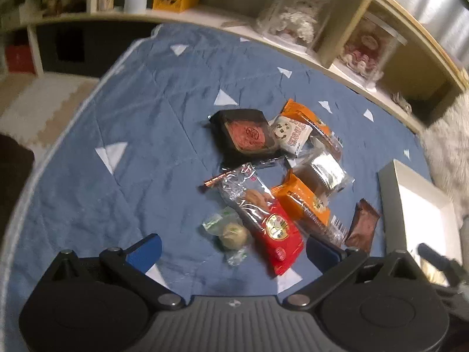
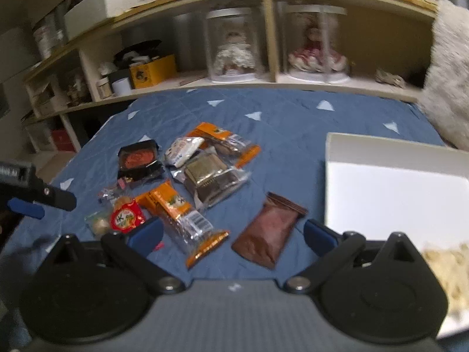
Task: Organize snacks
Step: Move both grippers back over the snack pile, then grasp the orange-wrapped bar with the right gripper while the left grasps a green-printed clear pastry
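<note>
Several wrapped snacks lie in a loose pile on a blue quilted cloth (image 1: 117,117). Among them are a red packet (image 1: 278,234), a small round sweet in clear wrap (image 1: 233,236), an orange packet (image 1: 304,202), a black boxed cake (image 1: 246,133) and a brown sachet (image 2: 268,230). My left gripper (image 1: 234,250) hovers open just in front of the red packet and the round sweet. My right gripper (image 2: 233,234) is open above the brown sachet and the end of an orange packet (image 2: 187,220). An empty white box (image 2: 392,187) sits to the right of the pile.
A low wooden shelf (image 2: 263,83) runs along the far edge, holding two clear jars with dolls, a yellow box (image 2: 152,72) and small tubs. A fluffy white cushion (image 2: 448,73) stands at the right. The left gripper's fingers (image 2: 26,208) show at the right view's left edge.
</note>
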Tool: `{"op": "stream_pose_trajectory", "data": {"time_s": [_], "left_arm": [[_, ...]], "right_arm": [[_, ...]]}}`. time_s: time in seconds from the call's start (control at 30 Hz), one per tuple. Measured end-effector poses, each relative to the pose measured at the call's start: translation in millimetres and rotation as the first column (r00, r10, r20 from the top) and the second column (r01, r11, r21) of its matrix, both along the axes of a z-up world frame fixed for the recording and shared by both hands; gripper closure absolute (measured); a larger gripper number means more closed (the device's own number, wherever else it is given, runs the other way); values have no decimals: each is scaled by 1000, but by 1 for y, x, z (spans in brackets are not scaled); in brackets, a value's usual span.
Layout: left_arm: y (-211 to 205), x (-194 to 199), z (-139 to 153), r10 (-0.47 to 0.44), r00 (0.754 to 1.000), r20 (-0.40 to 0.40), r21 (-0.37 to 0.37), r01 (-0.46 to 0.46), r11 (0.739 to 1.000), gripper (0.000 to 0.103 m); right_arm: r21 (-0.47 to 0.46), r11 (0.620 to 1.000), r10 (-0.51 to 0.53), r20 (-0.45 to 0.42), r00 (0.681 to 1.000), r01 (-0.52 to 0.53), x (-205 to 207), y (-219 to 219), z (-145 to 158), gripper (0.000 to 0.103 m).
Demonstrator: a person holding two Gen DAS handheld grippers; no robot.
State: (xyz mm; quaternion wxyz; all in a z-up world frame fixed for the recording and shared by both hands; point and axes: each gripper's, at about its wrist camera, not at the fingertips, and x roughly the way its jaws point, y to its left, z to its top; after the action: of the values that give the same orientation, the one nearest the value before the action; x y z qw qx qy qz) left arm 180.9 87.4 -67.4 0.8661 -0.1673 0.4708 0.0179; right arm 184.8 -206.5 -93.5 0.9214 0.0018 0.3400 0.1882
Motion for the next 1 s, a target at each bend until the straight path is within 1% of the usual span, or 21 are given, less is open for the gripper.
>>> {"op": "stream_pose_trajectory", "data": {"time_s": [0.07, 0.13, 0.2, 0.27, 0.37, 0.43, 0.53, 0.6, 0.63, 0.7, 0.8, 0.9, 0.93, 1.0], "left_arm": [[-1, 5, -6, 24, 1000, -18, -27, -24, 999, 0], [0, 11, -12, 48, 998, -35, -84, -51, 995, 0], [3, 14, -20, 96, 994, -55, -141, -103, 985, 0], [7, 17, -26, 133, 988, -76, -168, -144, 975, 0], [12, 21, -30, 161, 984, -75, -168, -172, 971, 3], [15, 23, -31, 173, 983, -67, -181, -182, 966, 9], [18, 24, -37, 191, 978, -88, -223, -206, 953, 19], [19, 24, -42, 197, 974, -110, -244, -219, 945, 30], [19, 24, -44, 199, 973, -120, -249, -224, 942, 33], [17, 23, -45, 204, 970, -134, -239, -231, 943, 46], [16, 21, -45, 216, 967, -135, -205, -240, 949, 49], [18, 20, -48, 233, 964, -126, -225, -256, 940, 49], [17, 21, -48, 235, 964, -126, -220, -258, 941, 49], [15, 22, -51, 235, 964, -127, -193, -256, 947, 52]], "right_arm": [[-22, 999, 38, -4, 999, -38, 9, 8, -8, 0], [-22, 997, 77, -6, 997, -77, 18, 13, -16, 0], [-20, 996, 92, -23, 995, -93, 27, 17, -23, 1], [-9, 994, 112, -44, 993, -113, 36, 21, -30, 1], [1, 988, 156, -53, 986, -156, 48, 27, -37, 12], [2, 982, 189, -59, 980, -189, 53, 31, -41, 20], [3, 974, 227, -76, 971, -227, 58, 38, -49, 25], [4, 968, 252, -78, 965, -253, 59, 42, -53, 28], [1, 965, 260, -81, 962, -261, 58, 43, -54, 32], [-19, 964, 262, -83, 962, -264, 56, 45, -57, 34], [-27, 964, 263, -89, 961, -266, 54, 46, -57, 36], [-43, 964, 257, -107, 960, -263, 50, 47, -55, 38], [-51, 964, 253, -113, 961, -260, 49, 47, -53, 38], [-57, 968, 235, -133, 963, -244, 44, 46, -52, 38]]}}
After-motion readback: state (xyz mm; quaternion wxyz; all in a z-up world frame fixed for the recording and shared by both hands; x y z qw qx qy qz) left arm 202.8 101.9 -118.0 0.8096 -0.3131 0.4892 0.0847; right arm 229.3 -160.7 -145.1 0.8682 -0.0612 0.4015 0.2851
